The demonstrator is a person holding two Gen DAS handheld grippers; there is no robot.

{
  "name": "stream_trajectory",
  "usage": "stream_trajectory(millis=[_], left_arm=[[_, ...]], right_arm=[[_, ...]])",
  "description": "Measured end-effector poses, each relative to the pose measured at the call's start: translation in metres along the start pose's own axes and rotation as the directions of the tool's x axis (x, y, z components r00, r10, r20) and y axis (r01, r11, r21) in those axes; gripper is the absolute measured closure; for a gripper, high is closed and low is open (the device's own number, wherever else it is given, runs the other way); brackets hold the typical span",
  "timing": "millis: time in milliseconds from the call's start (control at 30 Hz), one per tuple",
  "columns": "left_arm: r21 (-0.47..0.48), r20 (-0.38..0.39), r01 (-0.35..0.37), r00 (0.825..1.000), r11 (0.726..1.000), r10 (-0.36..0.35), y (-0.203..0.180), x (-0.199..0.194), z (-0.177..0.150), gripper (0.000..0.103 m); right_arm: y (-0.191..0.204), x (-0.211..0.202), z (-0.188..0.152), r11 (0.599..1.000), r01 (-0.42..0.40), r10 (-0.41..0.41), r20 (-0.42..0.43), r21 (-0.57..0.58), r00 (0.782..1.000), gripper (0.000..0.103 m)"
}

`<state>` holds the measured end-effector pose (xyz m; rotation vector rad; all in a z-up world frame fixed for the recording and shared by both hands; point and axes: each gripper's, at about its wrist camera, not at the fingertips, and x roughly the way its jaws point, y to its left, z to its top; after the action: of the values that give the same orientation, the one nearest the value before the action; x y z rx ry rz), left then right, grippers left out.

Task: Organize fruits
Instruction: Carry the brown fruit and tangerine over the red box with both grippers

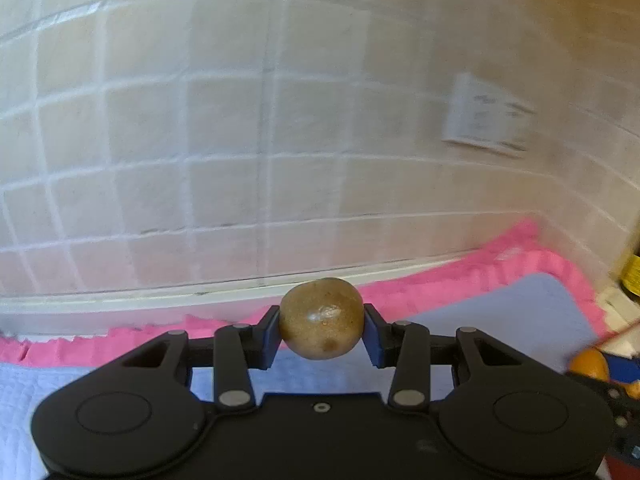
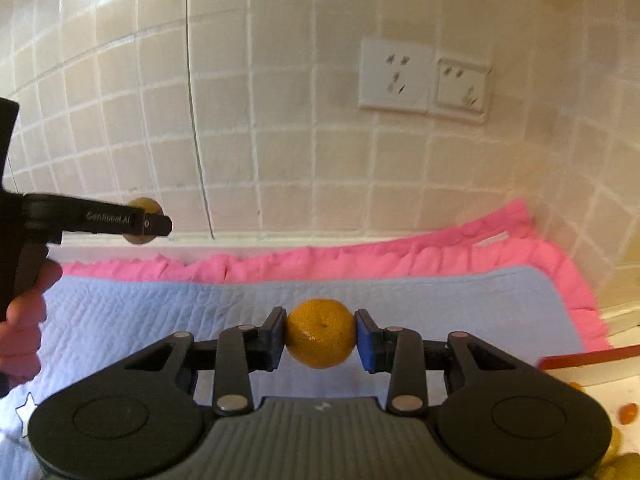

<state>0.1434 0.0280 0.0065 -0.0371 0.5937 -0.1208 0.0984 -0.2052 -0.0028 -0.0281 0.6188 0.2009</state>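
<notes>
Brown kiwi-like fruit (image 1: 322,318) at lower centre of frame, clamped between the left tool (image 1: 322,330) pads, orange (image 2: 321,333) low centre, pinched in the right tool (image 2: 321,338), both held above blue quilted mat (image 2: 460,304), pink frill (image 2: 320,264), tiled wall (image 2: 300,160), wall sockets (image 2: 424,80) upper right.
</notes>
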Motion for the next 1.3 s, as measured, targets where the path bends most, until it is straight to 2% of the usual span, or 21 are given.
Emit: stream_trajectory(millis=[167,333,500,700,800,967,1100,1167,1300], left_arm=[[0.071,0.036,0.106,0.993,0.992,-0.109,-0.048,-0.033,0.001,0.053],[0.164,0.037,0.232,0.970,0.959,-0.241,-0.104,-0.042,-0.004,0.053],[0.233,-0.015,0.372,0.925,0.899,-0.379,-0.165,-0.035,-0.013,0.053],[0.303,-0.103,0.506,0.860,0.807,-0.500,-0.232,-0.025,-0.030,0.053],[0.317,-0.149,0.553,0.831,0.770,-0.536,-0.258,-0.019,-0.040,0.053],[0.322,-0.226,0.594,0.804,0.737,-0.550,-0.289,0.000,-0.057,0.053],[0.292,-0.321,0.618,0.782,0.730,-0.534,-0.306,0.023,-0.072,0.053],[0.283,-0.362,0.633,0.766,0.720,-0.531,-0.313,0.033,-0.079,0.053],[0.274,-0.380,0.634,0.762,0.723,-0.525,-0.323,0.044,-0.079,0.053]], right_arm=[[-0.018,-0.047,-0.013,0.996,0.080,-0.081,0.037,0.025,0.996,0.064],[-0.048,-0.087,-0.035,0.981,0.177,-0.180,0.037,0.082,0.983,0.064],[-0.091,-0.119,-0.064,0.943,0.282,-0.285,-0.006,0.175,0.958,0.064],[-0.144,-0.153,-0.105,0.865,0.442,-0.426,-0.120,0.238,0.897,0.064],[-0.172,-0.165,-0.118,0.827,0.508,-0.472,-0.194,0.241,0.860,0.064],[-0.220,-0.176,-0.136,0.801,0.556,-0.472,-0.336,0.223,0.815,0.064],[-0.249,-0.174,-0.145,0.810,0.531,-0.413,-0.399,0.250,0.819,0.064],[-0.256,-0.168,-0.148,0.815,0.527,-0.400,-0.425,0.241,0.812,0.064],[-0.258,-0.154,-0.148,0.841,0.498,-0.369,-0.449,0.210,0.813,0.064]])
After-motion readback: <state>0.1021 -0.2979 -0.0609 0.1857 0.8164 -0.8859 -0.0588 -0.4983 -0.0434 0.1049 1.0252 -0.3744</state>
